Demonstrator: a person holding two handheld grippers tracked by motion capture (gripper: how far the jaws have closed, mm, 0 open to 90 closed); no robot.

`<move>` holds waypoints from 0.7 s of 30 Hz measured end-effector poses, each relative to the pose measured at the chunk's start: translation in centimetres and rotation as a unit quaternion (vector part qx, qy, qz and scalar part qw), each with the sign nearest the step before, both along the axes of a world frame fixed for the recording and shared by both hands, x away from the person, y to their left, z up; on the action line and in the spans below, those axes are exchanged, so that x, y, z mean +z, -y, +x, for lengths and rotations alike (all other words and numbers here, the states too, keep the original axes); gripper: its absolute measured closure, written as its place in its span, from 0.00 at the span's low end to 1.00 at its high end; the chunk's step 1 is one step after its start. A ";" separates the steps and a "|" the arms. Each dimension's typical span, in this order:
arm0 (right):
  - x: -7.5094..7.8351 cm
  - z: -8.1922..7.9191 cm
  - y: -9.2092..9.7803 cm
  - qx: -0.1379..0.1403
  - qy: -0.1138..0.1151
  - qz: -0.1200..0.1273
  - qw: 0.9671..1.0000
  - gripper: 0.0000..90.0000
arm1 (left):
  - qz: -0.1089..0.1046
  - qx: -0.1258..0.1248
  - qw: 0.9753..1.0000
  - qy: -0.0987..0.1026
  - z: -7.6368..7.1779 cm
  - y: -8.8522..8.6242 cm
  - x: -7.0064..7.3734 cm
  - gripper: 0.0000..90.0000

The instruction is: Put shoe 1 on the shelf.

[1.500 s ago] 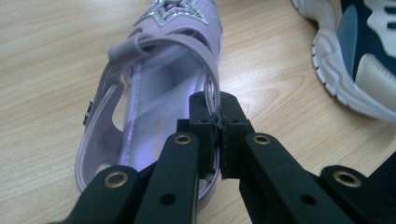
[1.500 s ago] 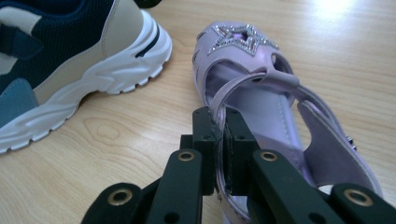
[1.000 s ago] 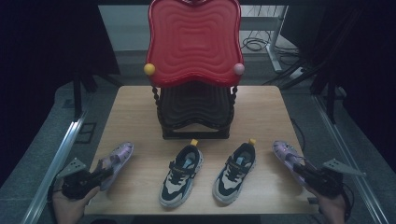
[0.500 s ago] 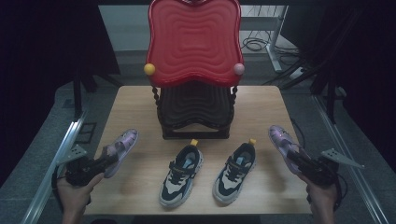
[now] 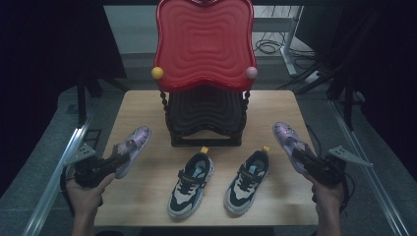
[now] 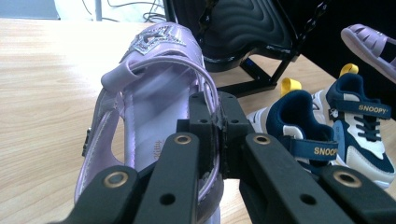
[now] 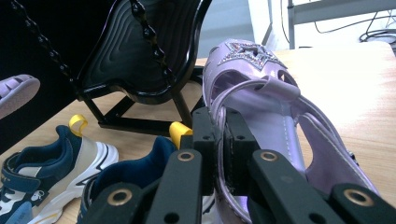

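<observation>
1. While both hands sit at the near edge of the bench (image 5: 147, 105), each tool is clenched on a purple sandal.
2. Left tool (image 5: 118, 160) grips the left sandal (image 5: 132, 147) by its side rim at the heel end; in the left gripper view the jaws stand pinched together on that rim (image 6: 154, 116).
3. Left sandal's long axis runs near-left to far-right, toe pointing far and toward the rack (image 5: 206, 118); whether the sole touches the bench, cannot tell.
4. Right tool (image 5: 304, 156) grips the right sandal (image 5: 289, 140) the same way; the right gripper view shows jaws closed on its rim (image 7: 261, 107).
5. Right sandal's long axis runs near-right to far-left, toe pointing far.
6. Between the sandals, on the bench: two navy-and-white sneakers, left sneaker (image 5: 191, 184) and right sneaker (image 5: 247, 181), toes toward the near edge, yellow heel loops far.
7. Black rack with red wavy top (image 5: 204, 44) stands far-centre, just beyond the sneakers; yellow ball (image 5: 157, 73) and pink ball (image 5: 252, 73) at its corners.
</observation>
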State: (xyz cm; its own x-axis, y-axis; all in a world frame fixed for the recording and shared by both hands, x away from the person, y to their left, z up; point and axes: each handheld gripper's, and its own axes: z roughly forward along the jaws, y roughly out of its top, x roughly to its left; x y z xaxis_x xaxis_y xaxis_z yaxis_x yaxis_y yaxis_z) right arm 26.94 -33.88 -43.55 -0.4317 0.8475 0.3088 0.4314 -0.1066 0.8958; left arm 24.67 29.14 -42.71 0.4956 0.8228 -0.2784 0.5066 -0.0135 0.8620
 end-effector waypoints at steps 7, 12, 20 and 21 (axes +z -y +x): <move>-0.1 0.2 -0.7 0.004 0.004 0.003 1.000 0.95 | -0.008 -0.001 1.000 0.007 0.2 0.6 0.1 0.97; -0.1 0.2 -1.4 0.014 0.007 0.001 1.000 0.95 | -0.010 -0.002 1.000 0.011 0.1 1.0 0.3 0.97; 0.0 0.4 -2.6 0.025 0.011 0.000 1.000 0.95 | -0.017 -0.009 1.000 0.019 0.1 1.5 0.5 0.97; 0.0 0.4 -2.7 0.025 0.016 -0.002 1.000 0.95 | -0.017 -0.009 1.000 0.020 0.1 1.5 0.6 0.97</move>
State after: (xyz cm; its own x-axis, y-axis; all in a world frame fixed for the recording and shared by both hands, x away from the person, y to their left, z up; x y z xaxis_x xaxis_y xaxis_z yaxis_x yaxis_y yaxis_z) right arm 27.33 -31.15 -43.59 -0.4822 0.8265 0.2905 0.4080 -0.0816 0.9093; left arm 24.75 27.64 -42.16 0.5211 0.8041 -0.2860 0.4724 0.0073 0.8814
